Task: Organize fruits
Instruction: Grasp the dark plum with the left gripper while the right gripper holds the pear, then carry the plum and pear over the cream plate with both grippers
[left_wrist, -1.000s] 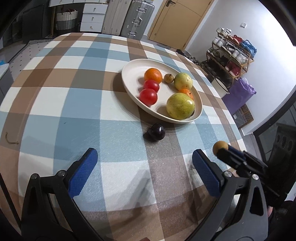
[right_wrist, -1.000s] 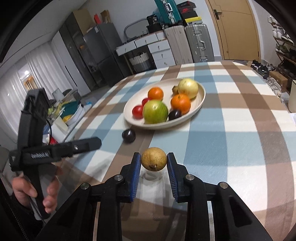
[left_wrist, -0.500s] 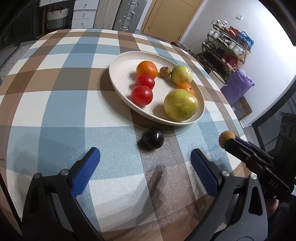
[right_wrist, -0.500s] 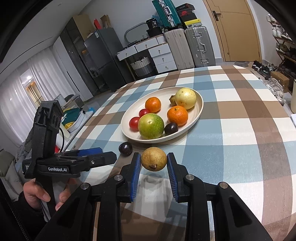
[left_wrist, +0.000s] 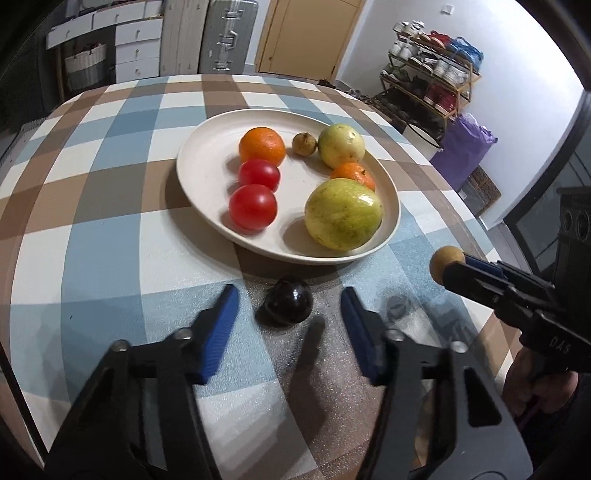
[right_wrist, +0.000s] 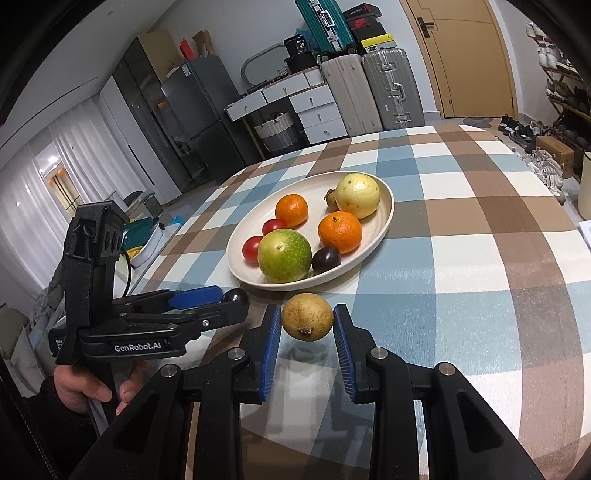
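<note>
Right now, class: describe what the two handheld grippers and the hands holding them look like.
Both grippers are matte black angular frames with silver bolts and ribbed blue pads on the fingers. The left gripper bears white "GenRobot.AI" lettering, and a black cable runs behind it. The right gripper matches it. The left hand and right hand are bare, with dark sleeves.

Cream plate (left_wrist: 207, 192), blue/brown/white check cloth (left_wrist: 110, 236), blue pads (right_wrist: 271, 347).
</note>
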